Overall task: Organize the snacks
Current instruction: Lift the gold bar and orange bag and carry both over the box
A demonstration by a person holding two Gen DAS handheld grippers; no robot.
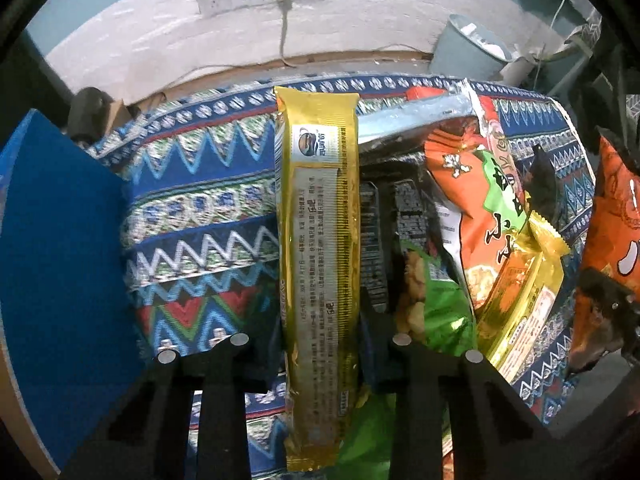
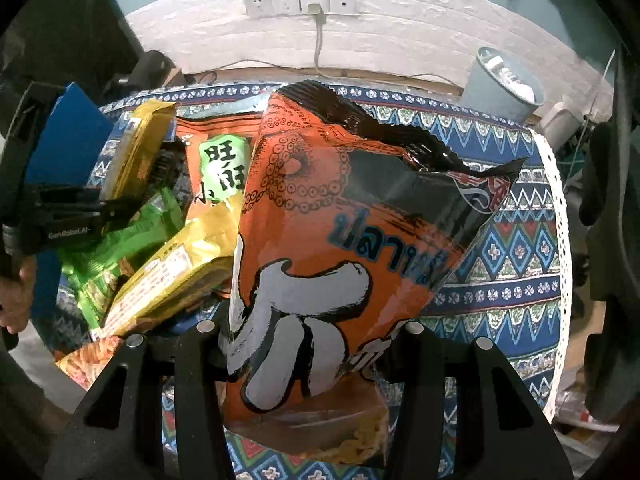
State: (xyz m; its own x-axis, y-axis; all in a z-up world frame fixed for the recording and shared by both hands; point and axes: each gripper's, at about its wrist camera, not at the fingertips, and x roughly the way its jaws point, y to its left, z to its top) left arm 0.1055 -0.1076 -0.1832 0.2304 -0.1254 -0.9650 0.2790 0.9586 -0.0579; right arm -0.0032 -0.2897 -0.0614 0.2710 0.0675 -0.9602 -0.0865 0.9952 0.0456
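Snack pile sits on a patterned tablecloth (image 1: 200, 200) w/ blue, red and green zigzag bands. Left wrist view: left gripper (image 1: 320, 344) is clamped on a long gold packet (image 1: 318, 240), which runs lengthwise up frame centre from bottom edge to upper middle, printed back side facing camera. Right of it in this view: a green bag (image 1: 440, 312) at lower centre, an orange-green bag (image 1: 476, 200) w/ Chinese characters at centre right, and a second gold packet (image 1: 524, 280) lying tilted across them. A blue box (image 1: 60, 260) fills frame left; its inside is not visible. Only this view shows the gold packet's full length and the grip on it. Right wrist view: right gripper (image 2: 308, 332) grips an orange bag (image 2: 332, 260) w/ black top seal and white graphic; bag stands raised, tilted, covering frame centre, lower end between the fingers. Only this view shows the left gripper from outside, at centre left, w/ a person's hand (image 2: 16, 292) behind it at left edge, plus tablecloth's white lace edge (image 2: 560, 220) at right. In left wrist view the orange bag appears only as a strip at right edge. Both views show white wall sockets (image 2: 300, 2) at top centre and a pale bin (image 2: 500, 84) at upper right, beyond the table.
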